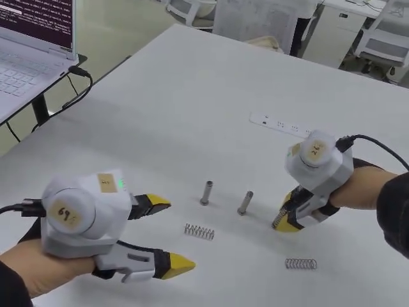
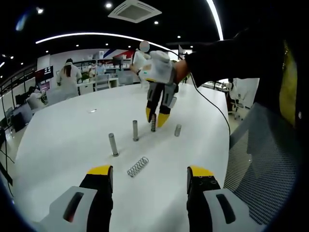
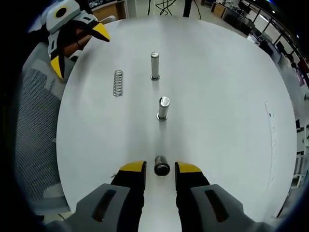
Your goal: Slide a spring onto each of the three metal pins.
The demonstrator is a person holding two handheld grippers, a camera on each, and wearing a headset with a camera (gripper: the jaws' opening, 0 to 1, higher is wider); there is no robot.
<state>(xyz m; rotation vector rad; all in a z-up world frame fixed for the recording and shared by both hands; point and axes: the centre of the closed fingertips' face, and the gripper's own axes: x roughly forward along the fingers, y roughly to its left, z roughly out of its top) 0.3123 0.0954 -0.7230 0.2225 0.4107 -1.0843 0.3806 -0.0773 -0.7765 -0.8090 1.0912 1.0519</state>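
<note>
Two bare metal pins stand upright mid-table; the right gripper view shows them as the far pin and the near pin. My right gripper is shut on a spring held upright, its lower end at the table. Whether a pin sits inside it I cannot tell. A loose spring lies in front of the pins, ahead of my open left gripper, which holds nothing. Another spring lies near the front edge, below the right gripper.
A white power strip lies on the table behind the pins. A laptop with a cable sits on a stand at the far left. Office chairs and desks stand beyond the table's far edge.
</note>
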